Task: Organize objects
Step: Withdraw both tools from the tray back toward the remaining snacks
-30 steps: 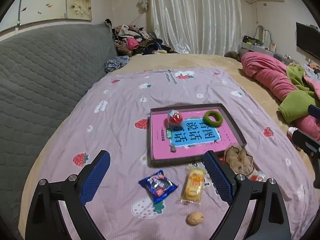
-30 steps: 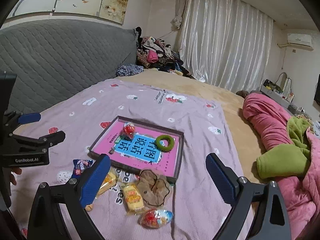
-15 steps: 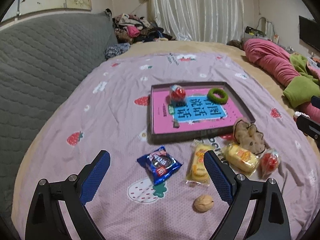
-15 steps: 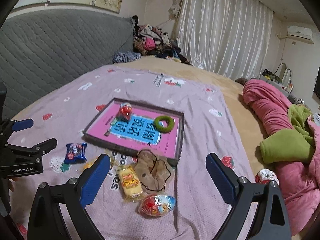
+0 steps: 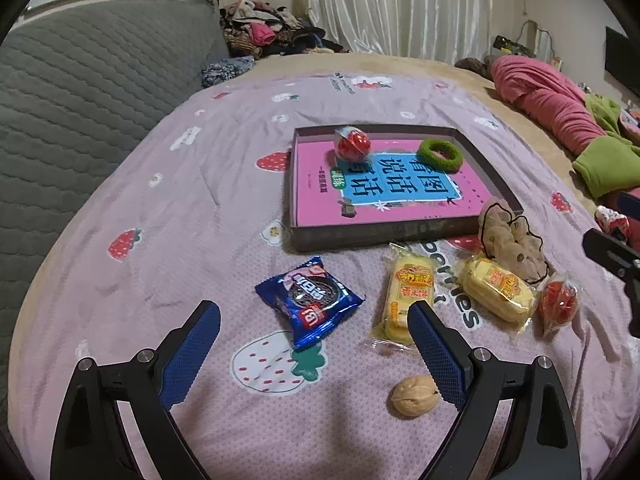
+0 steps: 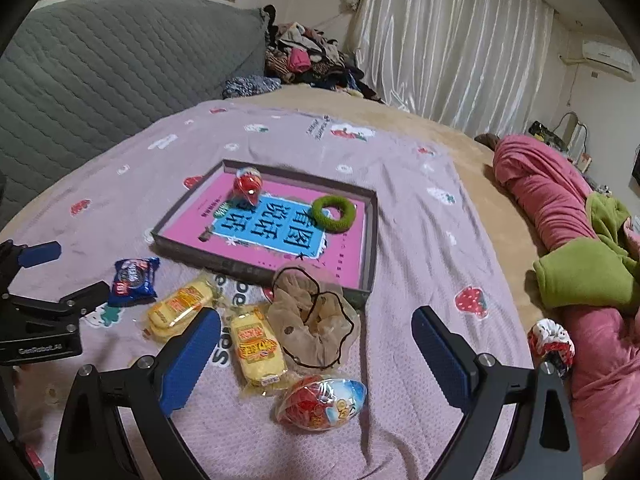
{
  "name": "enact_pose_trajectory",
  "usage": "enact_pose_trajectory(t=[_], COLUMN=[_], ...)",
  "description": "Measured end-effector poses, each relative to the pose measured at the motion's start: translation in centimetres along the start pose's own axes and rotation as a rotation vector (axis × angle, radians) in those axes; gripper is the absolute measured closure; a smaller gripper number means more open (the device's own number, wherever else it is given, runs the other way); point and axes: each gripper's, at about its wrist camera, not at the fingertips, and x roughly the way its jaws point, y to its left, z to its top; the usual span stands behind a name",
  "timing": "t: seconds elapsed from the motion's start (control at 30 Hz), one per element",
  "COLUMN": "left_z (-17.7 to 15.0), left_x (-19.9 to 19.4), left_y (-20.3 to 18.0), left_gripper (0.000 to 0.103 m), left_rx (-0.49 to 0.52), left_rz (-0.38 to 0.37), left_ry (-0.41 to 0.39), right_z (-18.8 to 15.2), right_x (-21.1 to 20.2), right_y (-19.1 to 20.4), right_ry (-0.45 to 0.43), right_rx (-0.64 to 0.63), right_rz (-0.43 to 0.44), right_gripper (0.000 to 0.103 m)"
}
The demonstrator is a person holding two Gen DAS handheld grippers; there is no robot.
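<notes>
An approach step is in hand: the left gripper [image 5: 314, 328] and right gripper [image 6: 316, 334] are held wide and empty above loose snacks on the bedspread [image 5: 168, 216]. The tray [image 5: 376, 236] lies just beyond; a pick, perhaps the blue packet [image 5: 310, 302], is called for.

The pink book cover [image 5: 384, 184] lying in the shallow grey box bears large Chinese characters, 看图说话, on its blue panel. The black left gripper's body [image 6: 36, 346] reads "GenRobot.AI". The lilac strawberry-print blanket [image 5: 460, 300] shows letters, probably "berries".
</notes>
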Motion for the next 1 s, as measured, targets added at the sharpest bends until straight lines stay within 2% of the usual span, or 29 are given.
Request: enact_pose_trajectory(t=[0.5,1.0], left_z=[-0.2,-1.4], left_x=[4.5,4.5], left_y=[0.7,0.0], left_gripper=[0.008,0.008], left_rx=[-0.031,0.004], left_rz=[0.002,0.005], left_ry=[0.076,0.096], right_z=[-0.9,-4.3], right_x=[4.8,4.2], right_y=[0.1,-0.9], right_ry=[0.083,0.161], right_rx=[-0.011,-0.021], right_rz=[-0.029,-0.043], right_gripper=[0.006,0.006])
